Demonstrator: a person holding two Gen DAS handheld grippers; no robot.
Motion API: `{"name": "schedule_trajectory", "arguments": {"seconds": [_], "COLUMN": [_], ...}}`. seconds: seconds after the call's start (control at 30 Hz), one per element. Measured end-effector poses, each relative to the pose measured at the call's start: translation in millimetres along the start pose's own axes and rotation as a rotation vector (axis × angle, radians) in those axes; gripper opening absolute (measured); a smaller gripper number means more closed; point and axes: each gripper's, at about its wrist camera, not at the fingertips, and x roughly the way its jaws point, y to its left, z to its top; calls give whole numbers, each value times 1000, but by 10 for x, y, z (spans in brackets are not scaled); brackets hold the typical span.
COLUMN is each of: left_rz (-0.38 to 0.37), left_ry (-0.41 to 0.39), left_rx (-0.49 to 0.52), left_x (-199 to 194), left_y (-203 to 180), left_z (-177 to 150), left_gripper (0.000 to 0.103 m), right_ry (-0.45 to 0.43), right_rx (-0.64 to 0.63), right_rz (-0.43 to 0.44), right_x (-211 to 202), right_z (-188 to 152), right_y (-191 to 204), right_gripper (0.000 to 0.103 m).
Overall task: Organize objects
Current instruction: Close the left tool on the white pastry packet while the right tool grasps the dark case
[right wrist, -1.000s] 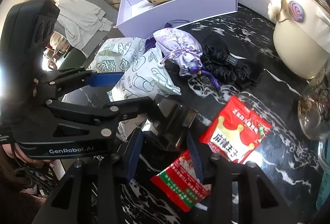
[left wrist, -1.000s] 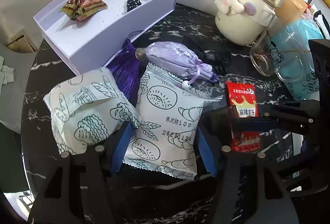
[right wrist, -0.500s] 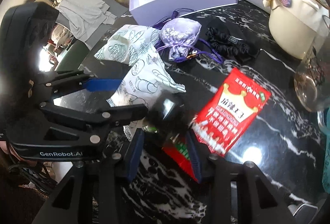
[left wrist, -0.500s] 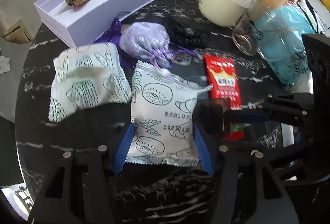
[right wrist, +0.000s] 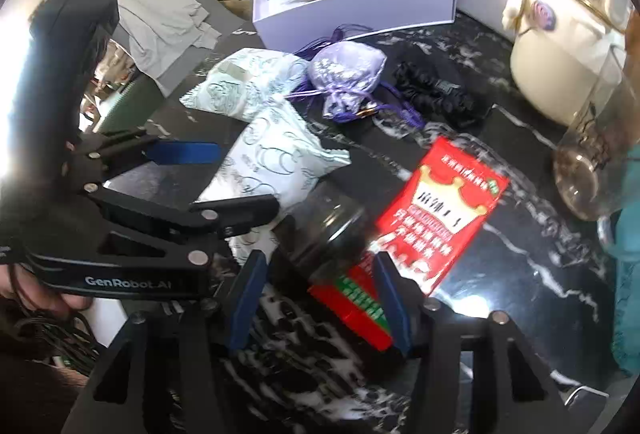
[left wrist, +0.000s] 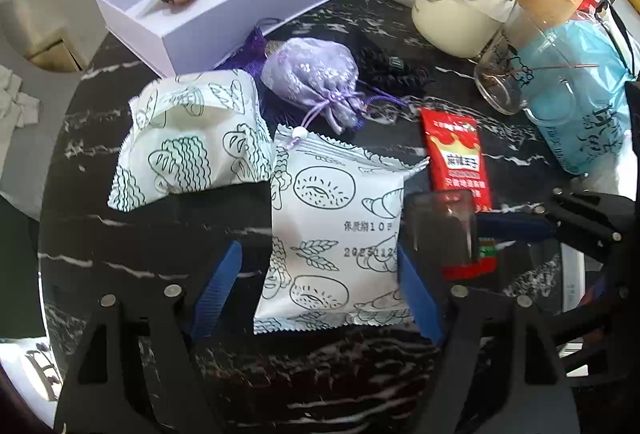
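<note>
Both grippers opening over packets on the black marble table (left wrist: pixel 132 266)

The left gripper (left wrist: pixel 320 294) has its jaws spreading around a white pouch (left wrist: pixel 332 230) lying flat, its long axis running up the frame; the left pad stands clear and the right pad sits at its edge. The right gripper (right wrist: pixel 316 298) is also spreading, a dark jar (right wrist: pixel 328 234) between its pads, over the near end of a red packet (right wrist: pixel 444 202) whose long axis slants to the upper right. Beyond lie a second pouch (left wrist: pixel 188 138), a lilac bag (left wrist: pixel 316 78) and, upper left, an open box (left wrist: pixel 240 22)
</note>
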Motion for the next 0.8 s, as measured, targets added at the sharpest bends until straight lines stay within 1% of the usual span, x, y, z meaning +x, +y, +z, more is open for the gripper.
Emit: {"name": "schedule_trajectory", "arguments": {"seconds": [0.03, 0.07, 0.13, 0.23, 0.4, 0.47, 0.5, 0.53, 0.63, 0.67, 0.73, 0.8], "left_rz": [2, 2, -12, -60, -30, -9, -3, 4, 28, 29, 19, 17], "left_ry": [0, 0, 10, 40, 24, 16, 13, 13, 11, 6, -1, 0], "left_rx": [4, 4, -8, -47, -6, 3, 3, 5, 14, 16, 17, 17], "left_x": [8, 20, 50, 135, 162, 173, 185, 185, 194, 187, 163, 140], "left_y": [1, 7, 39, 119, 93, 75, 71, 66, 28, 21, -2, -46], "left_z": [8, 16, 35, 62, 90, 92, 93, 98, 108, 106, 105, 105], "left_gripper": [77, 77, 77, 78, 79, 79, 79, 79, 79, 78, 67, 60], "right_ry": [-5, -31, -45, -79, -136, -146, -150, -148, -149, -149, -139, -127], "right_rx": [-5, -87, -85, -92, -123, -130, -139, -150, -189, -197, -185, -184], "right_rz": [-6, 31, 54, 71, 96, 94, 92, 99, 85, 87, 97, 109], "right_x": [21, 30, 53, 74, 100, 105, 102, 106, 101, 101, 106, 108], "right_z": [12, 12, 22, 31, 13, 12, 5, 4, -14, -15, -10, -10], "right_y": [-10, -55, -95, -127, -156, -155, -148, -134, -96, -96, -109, -114], "right_gripper": [58, 58, 58, 59, 59, 57, 53, 53, 53, 53, 53, 53]}}
